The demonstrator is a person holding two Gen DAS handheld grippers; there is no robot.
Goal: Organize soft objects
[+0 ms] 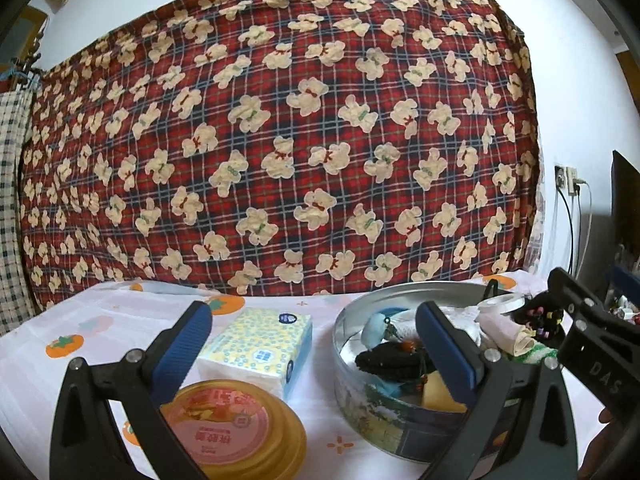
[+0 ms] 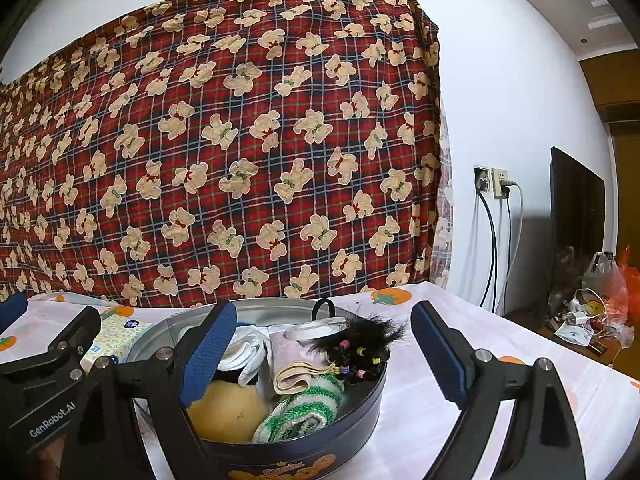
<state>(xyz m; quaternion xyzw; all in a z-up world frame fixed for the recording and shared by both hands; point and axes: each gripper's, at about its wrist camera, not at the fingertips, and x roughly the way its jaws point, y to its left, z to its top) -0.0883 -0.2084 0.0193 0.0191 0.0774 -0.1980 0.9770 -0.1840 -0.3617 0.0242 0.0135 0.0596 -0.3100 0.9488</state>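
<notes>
My left gripper [image 1: 316,344] has a finger covering part of the round tin [image 1: 400,432] and the dark knitted piece [image 1: 390,362] in it. The yellow lid [image 1: 236,432] is cut off by the bottom edge, its print too blurred to read. The clutter [image 2: 588,316] beside the dark screen [image 2: 576,216] is too small to identify.

Both wrist views are bright and evenly lit by soft, diffuse light with only faint shadows, sharp at the centre yet strongly bowed by the fisheye lens, with black vignette corners, mild glare on the white wall [image 2: 500,92] toward two o'clock.
</notes>
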